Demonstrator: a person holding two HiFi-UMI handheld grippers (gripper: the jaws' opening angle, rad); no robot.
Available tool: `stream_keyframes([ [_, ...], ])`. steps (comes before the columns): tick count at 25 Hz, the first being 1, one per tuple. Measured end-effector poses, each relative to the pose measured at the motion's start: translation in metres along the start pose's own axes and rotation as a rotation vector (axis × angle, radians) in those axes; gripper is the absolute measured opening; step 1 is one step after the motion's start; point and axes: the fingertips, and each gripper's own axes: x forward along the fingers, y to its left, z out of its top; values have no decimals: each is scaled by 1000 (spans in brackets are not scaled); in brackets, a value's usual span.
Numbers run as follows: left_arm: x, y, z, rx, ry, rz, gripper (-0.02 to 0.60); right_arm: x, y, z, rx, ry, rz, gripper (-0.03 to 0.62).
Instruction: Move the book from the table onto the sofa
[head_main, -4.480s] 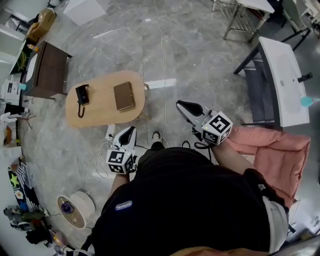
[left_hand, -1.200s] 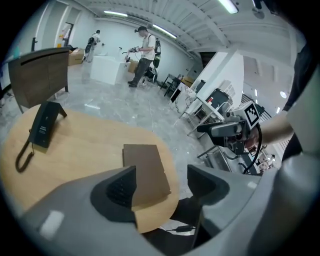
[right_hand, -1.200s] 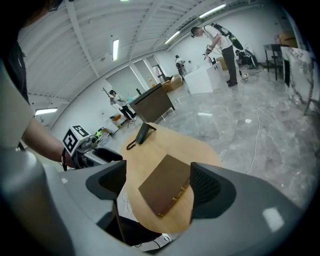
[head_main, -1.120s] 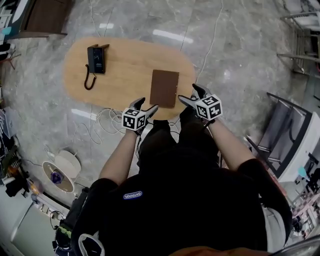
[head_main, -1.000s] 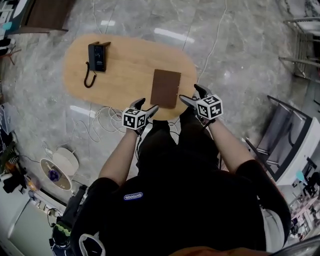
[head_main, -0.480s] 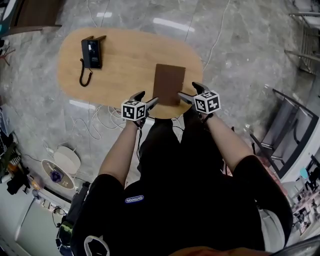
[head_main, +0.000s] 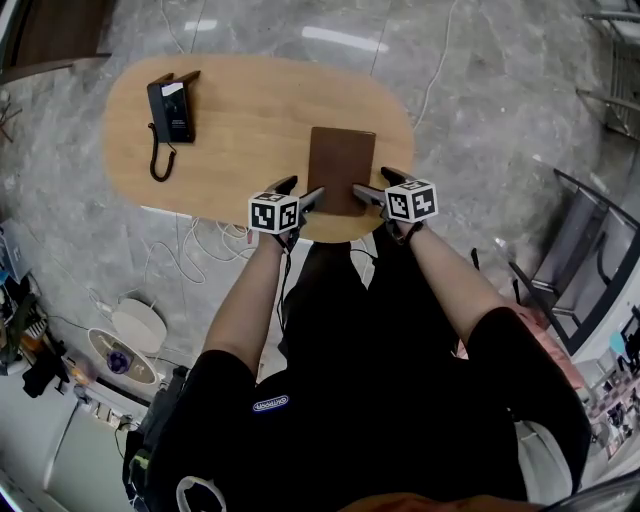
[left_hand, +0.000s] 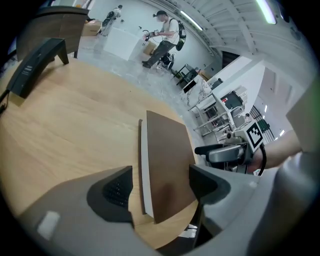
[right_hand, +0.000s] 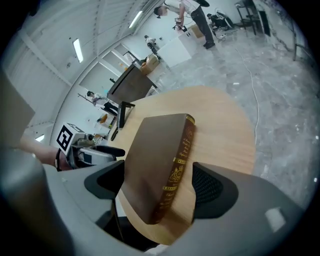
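The book (head_main: 341, 170) lies flat on the worktop (head_main: 250, 120), at its near edge, directly ahead of both grippers. The left gripper (left_hand: 161, 182) has its jaws wide apart. The book's near corner and pale page edge show between them, and no pad presses on it. The right gripper (right_hand: 157, 182) is likewise open, with the gilt spine and the other near corner between its jaws. The grippers flank the book's near end, both tilted downward. A phone (head_main: 168, 110) rests well beyond the left gripper, off to its left.
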Motion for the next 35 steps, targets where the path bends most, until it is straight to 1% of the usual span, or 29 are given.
stream_keyframes([
  [2, 7, 2, -3, -14, 5, -14, 353, 8, -1, -2, 30, 1, 13, 454],
  [6, 22, 4, -6, -19, 11, -40, 353, 19, -8, -5, 11, 28, 6, 453],
  [8, 29, 2, -6, -16, 13, -50, 353, 22, -11, -2, 7, 25, -1, 440],
  [11, 41, -3, -7, -14, 27, -73, 353, 27, -15, 2, 29, 14, -3, 437],
  [13, 47, -2, -8, -8, 39, -69, 353, 32, -17, 4, 37, 15, -12, 434],
  [15, 51, -3, -6, 6, 42, -65, 328, 32, -22, 3, 23, 19, -36, 367],
  [17, 52, -5, -5, 16, 50, -68, 321, 30, -25, 2, 7, 23, -42, 358],
  [19, 54, -5, -4, 13, 67, -67, 318, 30, -26, 3, 15, 29, -34, 352],
  [21, 55, -5, -5, -6, 92, -68, 313, 31, -25, 4, 40, 28, -16, 341],
  [23, 52, -8, -8, -36, 102, -73, 308, 27, -18, 10, 34, 12, -9, 324],
  [25, 44, -12, -7, -68, 77, -72, 307, 17, -11, 21, -12, -17, -19, 314],
  [27, 35, -19, -5, -103, 36, -81, 305, 8, -2, 32, -52, -53, -18, 309],
  [29, 24, -27, -1, -121, -7, -93, 304, -1, 10, 41, -85, -88, -13, 304],
  [32, 1, -39, 9, -109, -52, -100, 304, -19, 32, 53, -133, -128, -7, 304],
  [35, -26, -53, 23, -72, -81, -106, 298, -40, 55, 66, -159, -165, 0, 304],
])
